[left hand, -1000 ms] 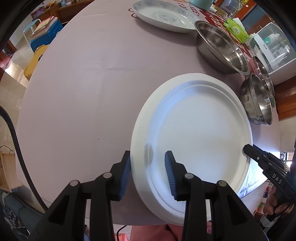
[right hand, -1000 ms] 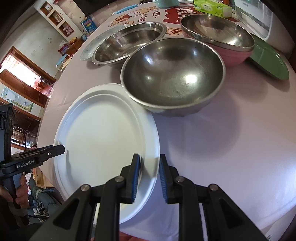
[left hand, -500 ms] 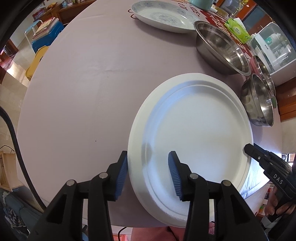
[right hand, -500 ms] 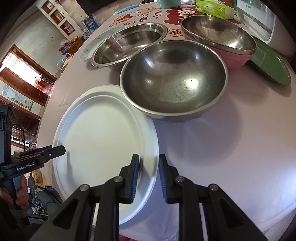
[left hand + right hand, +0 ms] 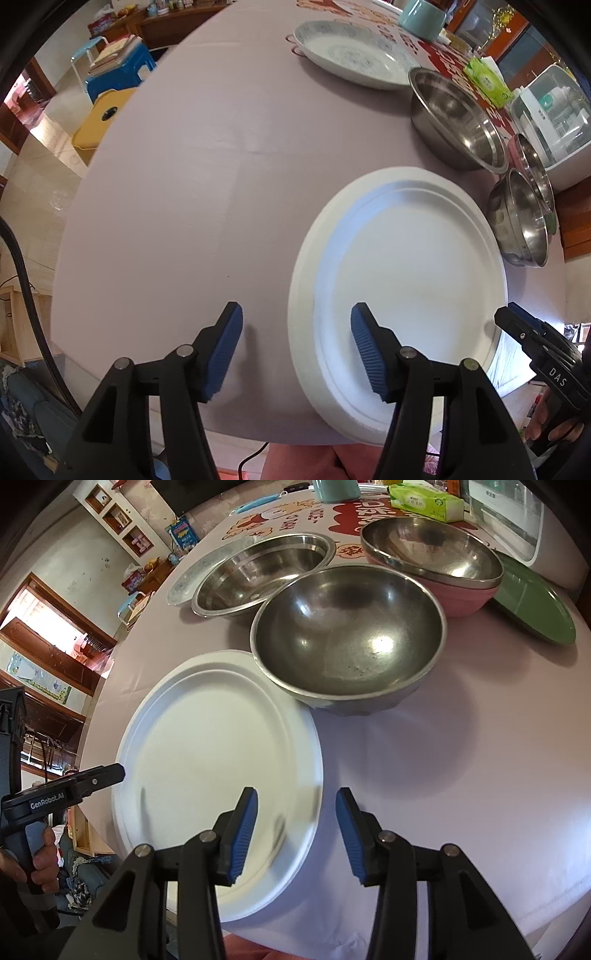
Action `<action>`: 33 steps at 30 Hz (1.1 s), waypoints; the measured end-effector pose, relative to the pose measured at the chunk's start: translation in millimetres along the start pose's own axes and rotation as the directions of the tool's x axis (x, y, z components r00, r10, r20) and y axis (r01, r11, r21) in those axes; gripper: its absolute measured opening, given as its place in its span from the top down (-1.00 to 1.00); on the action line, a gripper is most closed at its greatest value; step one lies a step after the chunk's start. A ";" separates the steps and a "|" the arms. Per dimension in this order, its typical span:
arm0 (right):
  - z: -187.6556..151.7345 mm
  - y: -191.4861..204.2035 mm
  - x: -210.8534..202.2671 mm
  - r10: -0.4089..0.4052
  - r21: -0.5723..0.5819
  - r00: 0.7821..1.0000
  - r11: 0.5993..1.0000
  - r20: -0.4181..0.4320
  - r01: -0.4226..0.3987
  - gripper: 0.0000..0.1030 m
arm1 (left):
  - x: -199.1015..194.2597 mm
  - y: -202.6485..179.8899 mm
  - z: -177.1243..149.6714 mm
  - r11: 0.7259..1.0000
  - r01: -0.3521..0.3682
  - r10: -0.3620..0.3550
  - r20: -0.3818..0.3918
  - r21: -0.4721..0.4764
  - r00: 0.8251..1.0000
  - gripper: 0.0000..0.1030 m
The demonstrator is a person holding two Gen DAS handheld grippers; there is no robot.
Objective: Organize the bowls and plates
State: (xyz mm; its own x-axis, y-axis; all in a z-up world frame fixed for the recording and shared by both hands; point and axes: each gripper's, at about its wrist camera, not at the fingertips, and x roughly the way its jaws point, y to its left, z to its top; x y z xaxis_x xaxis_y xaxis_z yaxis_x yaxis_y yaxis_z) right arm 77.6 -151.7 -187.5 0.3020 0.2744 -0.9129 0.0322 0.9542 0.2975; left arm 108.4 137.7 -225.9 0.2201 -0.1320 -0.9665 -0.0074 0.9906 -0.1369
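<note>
we see the white plate lying flat on the table near its front edge, its near rim hanging a little past that edge. our left gripper is spread wide and holds nothing: its 2 fingers straddle the plate's left rim, 1 pad over bare cloth, the other over the plate's inside. our right gripper is also open and empty, straddling the plate's right rim, with 1 pad above the plate and 1 above the cloth. whether any pad touches the plate we cannot tell.

just behind the plate sits a steel bowl, its side overlapping the plate's far rim in the right wrist view. behind it to the left is a steel basin; to the right another steel bowl sits nested in a pink bowl, with a green plate beside it. a patterned dish lies further back.
</note>
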 end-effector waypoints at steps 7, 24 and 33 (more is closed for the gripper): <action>-4.7 -3.6 -14.6 -0.001 0.012 1.000 1.000 0.020 0.001 0.14 | -24.7 -3.7 -4.5 1.000 -0.026 0.026 0.024 -0.003 0.999 -0.17; 19.1 -21.1 -91.5 -0.036 0.073 0.992 0.997 0.122 0.027 0.13 | -103.4 0.0 -4.9 0.999 -0.014 0.018 0.070 -0.051 0.997 -0.39; 76.7 -27.3 -122.2 0.008 0.021 0.987 1.000 0.161 -0.011 -0.10 | -136.8 -12.0 15.0 0.994 -0.017 0.028 0.101 -0.111 0.994 -0.44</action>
State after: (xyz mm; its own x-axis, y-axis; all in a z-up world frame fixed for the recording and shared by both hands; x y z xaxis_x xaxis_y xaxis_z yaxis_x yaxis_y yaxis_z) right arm 112.9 -220.4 -62.7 0.4514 0.2592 -0.8539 0.0487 0.9483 0.3136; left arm 93.0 144.4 -88.8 0.3171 -0.0994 -0.9432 -0.1196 0.9824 -0.1437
